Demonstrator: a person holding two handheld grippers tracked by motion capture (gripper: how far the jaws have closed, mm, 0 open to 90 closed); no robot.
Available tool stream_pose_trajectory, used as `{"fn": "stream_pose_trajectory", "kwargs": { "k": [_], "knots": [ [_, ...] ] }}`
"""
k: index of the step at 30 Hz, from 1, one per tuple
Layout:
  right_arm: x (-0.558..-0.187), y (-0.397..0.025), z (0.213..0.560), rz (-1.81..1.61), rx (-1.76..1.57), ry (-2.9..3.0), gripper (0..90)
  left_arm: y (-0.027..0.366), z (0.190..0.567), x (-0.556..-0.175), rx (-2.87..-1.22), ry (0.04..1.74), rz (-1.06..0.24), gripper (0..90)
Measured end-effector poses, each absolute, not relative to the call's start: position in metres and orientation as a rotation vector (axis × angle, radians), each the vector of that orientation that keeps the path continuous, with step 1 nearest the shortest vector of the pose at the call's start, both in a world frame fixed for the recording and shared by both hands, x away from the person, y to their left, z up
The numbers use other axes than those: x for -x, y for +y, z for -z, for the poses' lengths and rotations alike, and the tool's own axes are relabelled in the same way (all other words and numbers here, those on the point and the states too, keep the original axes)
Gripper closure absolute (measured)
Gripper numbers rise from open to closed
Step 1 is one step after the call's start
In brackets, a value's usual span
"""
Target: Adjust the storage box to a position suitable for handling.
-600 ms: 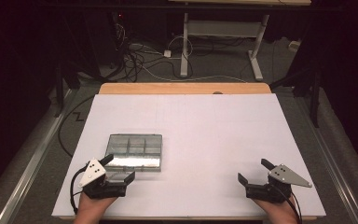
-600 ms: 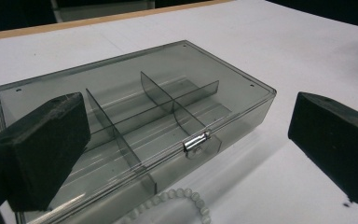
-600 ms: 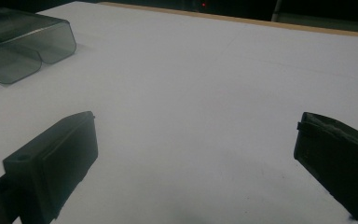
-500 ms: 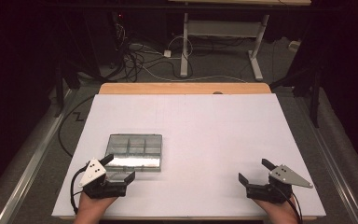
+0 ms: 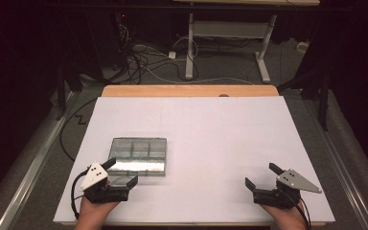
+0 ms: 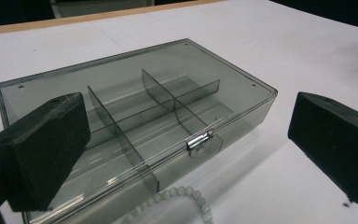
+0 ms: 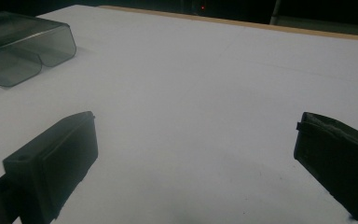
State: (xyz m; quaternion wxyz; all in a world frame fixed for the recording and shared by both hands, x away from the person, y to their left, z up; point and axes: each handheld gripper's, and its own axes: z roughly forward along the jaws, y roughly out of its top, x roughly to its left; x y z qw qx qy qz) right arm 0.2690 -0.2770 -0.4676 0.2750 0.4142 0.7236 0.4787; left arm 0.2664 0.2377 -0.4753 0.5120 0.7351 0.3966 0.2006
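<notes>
A smoky clear plastic box [image 5: 139, 155] with inner dividers lies shut on the white table at the left. Its lid is held by a small metal clasp [image 6: 199, 140] on the near side. A string of white beads [image 6: 186, 198] lies on the table just in front of the box. My left gripper [image 5: 122, 173] is open right at the box's near edge, jaws wide apart with nothing between them. My right gripper [image 5: 264, 175] is open near the front right of the table, far from the box [image 7: 21, 44].
The white sheet [image 5: 211, 134] covers the table, with a wooden edge [image 5: 187, 90] at the far side. Beyond the table, cables and a desk frame [image 5: 225, 43] stand on the dark floor.
</notes>
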Motion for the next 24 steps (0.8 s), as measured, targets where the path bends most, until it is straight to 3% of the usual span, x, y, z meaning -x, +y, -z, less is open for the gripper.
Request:
{"fn": "stream_pose_trajectory", "kwargs": {
  "k": [5,14,15,17,19,21,22,24],
  "knots": [
    [-0.268,-0.276,0.467,-1.288,-1.112,1.952,0.5,0.241,0.474,-0.267,-1.769,0.955,-0.466,3.1],
    [-0.268,-0.275,0.467,-1.291,-1.110,1.952,0.5,0.248,0.471,-0.268,-1.773,0.973,-0.477,19.7],
    [-0.268,-0.276,0.467,-1.291,-1.111,1.953,0.5,0.249,0.470,-0.267,-1.766,0.975,-0.480,27.0],
    [-0.268,-0.276,0.467,-1.290,-1.110,1.954,0.5,0.250,0.470,-0.267,-1.761,0.987,-0.494,30.7],
    [-0.269,-0.275,0.467,-1.289,-1.109,1.955,0.5,0.250,0.469,-0.269,-1.760,1.019,-0.518,42.2],
    [-0.269,-0.275,0.467,-1.289,-1.109,1.956,0.5,0.250,0.469,-0.270,-1.763,1.051,-0.532,44.9],
    [-0.269,-0.276,0.467,-1.286,-1.105,1.958,0.5,0.251,0.469,-0.270,-1.764,1.064,-0.539,52.0],
    [-0.269,-0.276,0.467,-1.285,-1.105,1.962,0.5,0.252,0.469,-0.271,-1.763,1.082,-0.538,57.0]
  ]
}}
